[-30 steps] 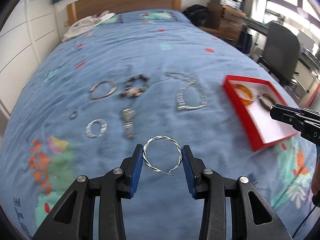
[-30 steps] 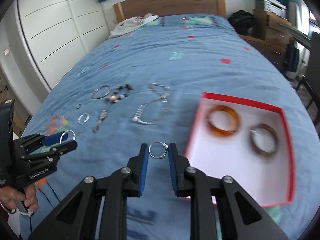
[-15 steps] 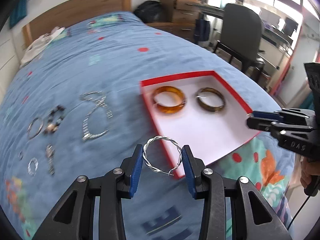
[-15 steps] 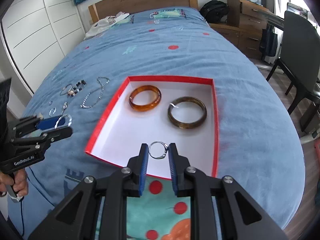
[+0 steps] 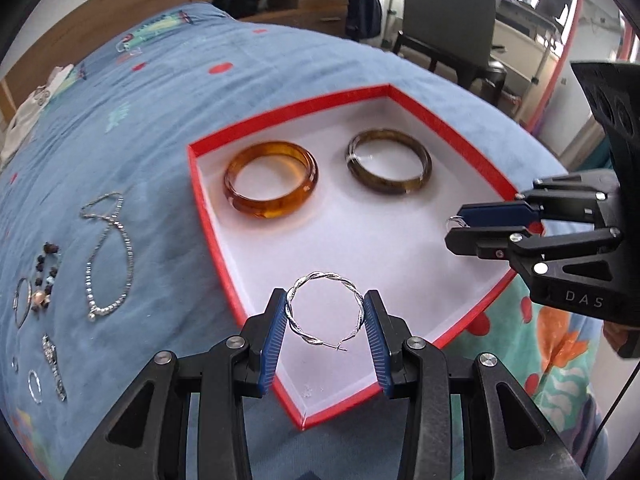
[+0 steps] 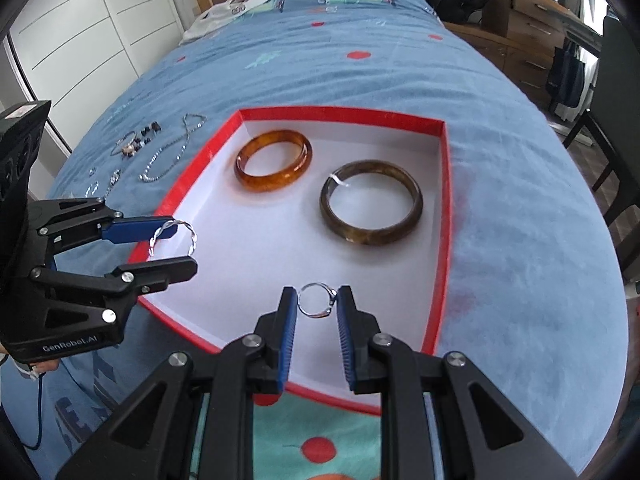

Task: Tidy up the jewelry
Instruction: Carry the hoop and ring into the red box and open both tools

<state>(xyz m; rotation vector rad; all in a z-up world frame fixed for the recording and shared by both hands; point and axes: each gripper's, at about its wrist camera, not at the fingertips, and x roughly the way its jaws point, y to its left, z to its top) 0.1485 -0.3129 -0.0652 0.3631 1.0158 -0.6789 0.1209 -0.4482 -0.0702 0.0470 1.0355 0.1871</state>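
A red-rimmed box (image 5: 208, 216) (image 6: 440, 216) with a white floor lies on the blue bed. In it sit an amber bangle (image 5: 270, 184) (image 6: 274, 166) and a dark brown bangle (image 5: 390, 166) (image 6: 372, 202). My left gripper (image 5: 326, 312) (image 6: 172, 248) is shut on a twisted silver hoop (image 5: 320, 308) (image 6: 174, 236), held over the box's near left part. My right gripper (image 6: 318, 304) (image 5: 454, 230) is shut on a small silver ring (image 6: 316, 300), held over the box's near edge.
Several loose pieces lie on the bed left of the box: a silver chain (image 5: 110, 256) (image 6: 172, 156), a beaded bracelet (image 5: 44, 276), small rings and a watch-like strap (image 5: 54, 364). A black chair (image 5: 448, 24) and drawers (image 6: 528, 20) stand beyond the bed's right edge.
Both grippers have travelled from over the loose jewelry to above the red box and come lower, each keeping its piece. The box now fills the middle of both views.
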